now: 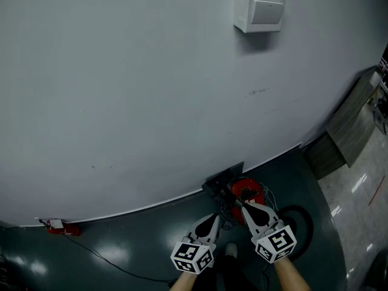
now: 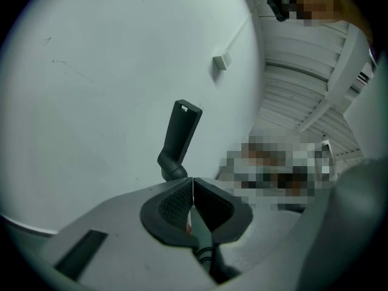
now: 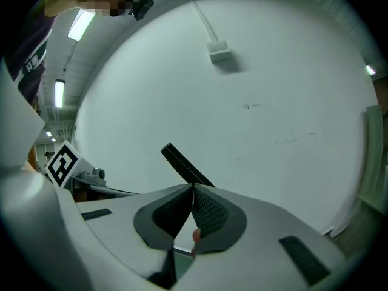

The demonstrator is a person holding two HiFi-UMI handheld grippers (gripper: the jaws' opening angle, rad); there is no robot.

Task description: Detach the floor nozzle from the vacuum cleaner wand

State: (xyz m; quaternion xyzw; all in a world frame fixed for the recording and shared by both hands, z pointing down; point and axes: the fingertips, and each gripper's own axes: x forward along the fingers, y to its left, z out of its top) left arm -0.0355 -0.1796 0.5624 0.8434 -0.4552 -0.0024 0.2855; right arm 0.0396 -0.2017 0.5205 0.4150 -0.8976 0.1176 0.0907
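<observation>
A red vacuum cleaner [image 1: 247, 191] sits on the dark floor at the foot of the white wall. A black floor nozzle [image 1: 222, 179] leans on the wall just behind it. In the left gripper view the nozzle [image 2: 180, 138] rises upright from a rounded elbow just beyond the jaws; in the right gripper view it shows as a slanted black bar [image 3: 185, 164]. My left gripper [image 1: 213, 218] and right gripper [image 1: 242, 206] are side by side, pointing at the vacuum, a short way from it. Both are shut with nothing between the pads. The wand itself is hidden.
A white box [image 1: 260, 10] is mounted high on the wall. A small red object [image 1: 60, 227] with a thin cable lies at the wall's foot on the left. A dark ring [image 1: 301, 221] lies on the floor right of the vacuum. A grey ledge [image 1: 345, 132] stands at the right.
</observation>
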